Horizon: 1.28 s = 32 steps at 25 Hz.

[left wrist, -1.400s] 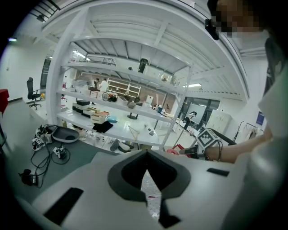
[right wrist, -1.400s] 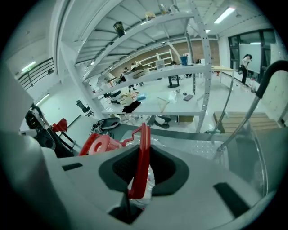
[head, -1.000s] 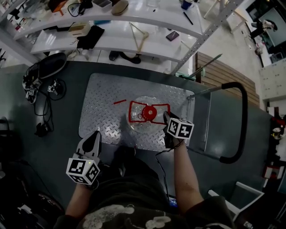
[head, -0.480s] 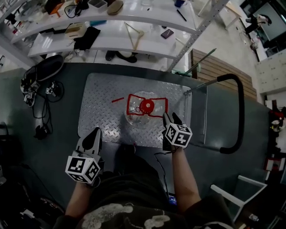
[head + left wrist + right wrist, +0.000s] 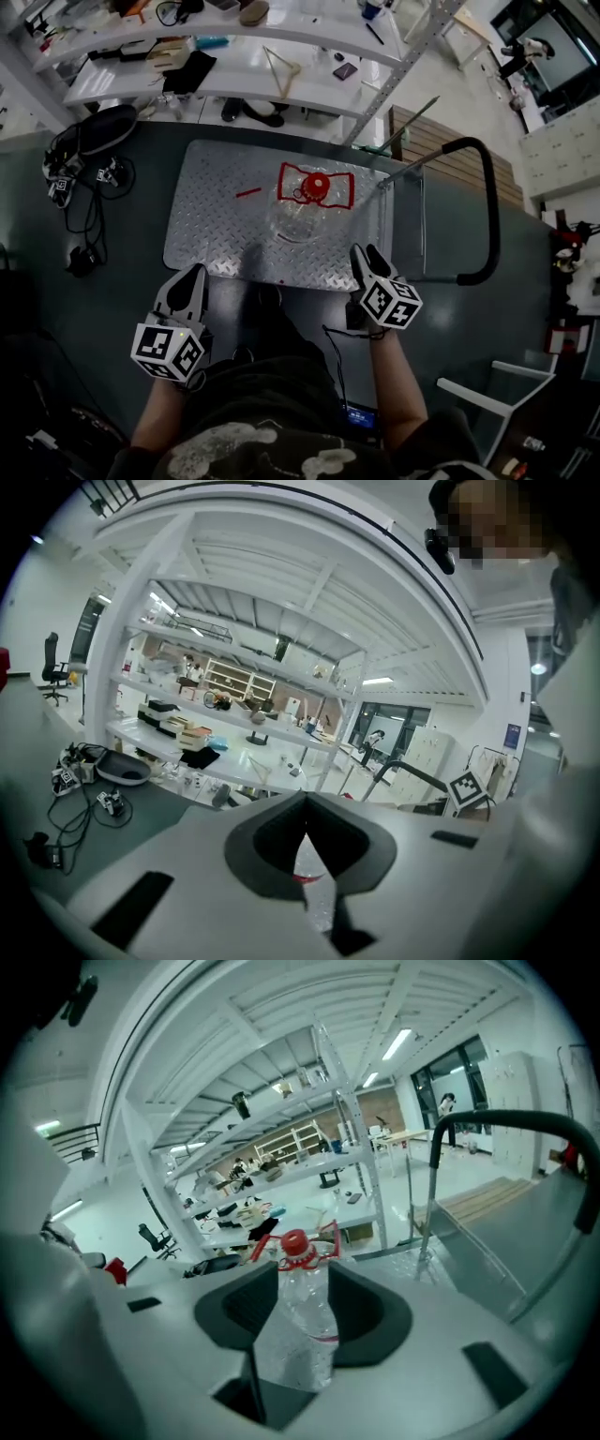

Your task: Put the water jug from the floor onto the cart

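Jug: your water jug (image 5: 302, 211) stands upright on the cart, a clear, rippled plastic body with a round red cap (image 5: 317, 185) and a red wire-like carrying frame around the neck.
Cart: flat deck (image 5: 211, 230) of silvery diamond-patterned metal plate, with a black tubular push handle (image 5: 488, 211) bent in a loop at one end.
Right gripper (image 5: 367, 253): your fingers have just been opening and now stand wide apart, holding nothing. They sit off the deck's near edge, apart from the jug.
Left gripper (image 5: 194, 274): your fingers are pressed together to a point, nothing between them, over the dark floor (image 5: 103, 309).
Beyond: white shelves (image 5: 281, 89) with cluttered small items.
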Each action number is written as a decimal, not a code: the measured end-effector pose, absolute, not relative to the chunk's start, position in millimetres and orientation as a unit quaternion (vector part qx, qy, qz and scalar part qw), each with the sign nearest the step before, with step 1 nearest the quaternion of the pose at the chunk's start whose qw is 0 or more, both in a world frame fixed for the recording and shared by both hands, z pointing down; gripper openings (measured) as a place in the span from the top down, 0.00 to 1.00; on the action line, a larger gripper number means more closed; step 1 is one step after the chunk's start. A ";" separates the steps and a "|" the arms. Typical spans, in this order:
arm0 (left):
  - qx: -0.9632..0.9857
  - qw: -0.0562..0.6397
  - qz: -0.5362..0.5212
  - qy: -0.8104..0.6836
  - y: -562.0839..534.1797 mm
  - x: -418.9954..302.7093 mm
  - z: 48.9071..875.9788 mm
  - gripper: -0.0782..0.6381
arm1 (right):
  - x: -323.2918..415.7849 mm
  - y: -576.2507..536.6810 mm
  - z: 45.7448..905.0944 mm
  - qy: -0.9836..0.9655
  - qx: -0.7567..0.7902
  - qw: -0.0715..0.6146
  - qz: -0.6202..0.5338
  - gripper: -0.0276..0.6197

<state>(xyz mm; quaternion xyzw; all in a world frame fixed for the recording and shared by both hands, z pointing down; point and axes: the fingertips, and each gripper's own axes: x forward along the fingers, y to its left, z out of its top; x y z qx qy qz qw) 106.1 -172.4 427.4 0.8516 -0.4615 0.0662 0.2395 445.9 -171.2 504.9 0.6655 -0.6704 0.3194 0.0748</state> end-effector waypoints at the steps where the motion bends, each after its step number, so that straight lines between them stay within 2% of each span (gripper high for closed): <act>1: 0.851 0.238 0.066 -0.463 -159.9 98.0 425.4 0.88 | 433.0 -163.7 501.9 -0.677 0.660 0.072 0.318 0.73; 5: 0.852 0.230 0.060 -0.466 -109.7 61.7 416.7 0.88 | 384.4 -128.4 486.3 -0.696 0.654 0.070 0.288 0.91; 7: 0.855 0.226 0.056 -0.464 -85.5 48.4 413.2 0.88 | 362.8 -105.9 476.4 -0.702 0.652 0.057 0.280 0.95; 11: 0.867 0.220 0.052 -0.444 -38.8 35.3 413.3 0.88 | 330.1 -48.1 462.9 -0.703 0.654 0.036 0.276 0.96; 16: 0.875 0.237 0.057 -0.418 -0.6 27.0 422.6 0.88 | 309.7 20.5 455.4 -0.696 0.664 0.061 0.266 0.96; 32: 0.895 0.234 0.069 -0.373 82.2 81.9 419.1 0.88 | 345.6 137.9 445.2 -0.678 0.675 0.065 0.284 0.96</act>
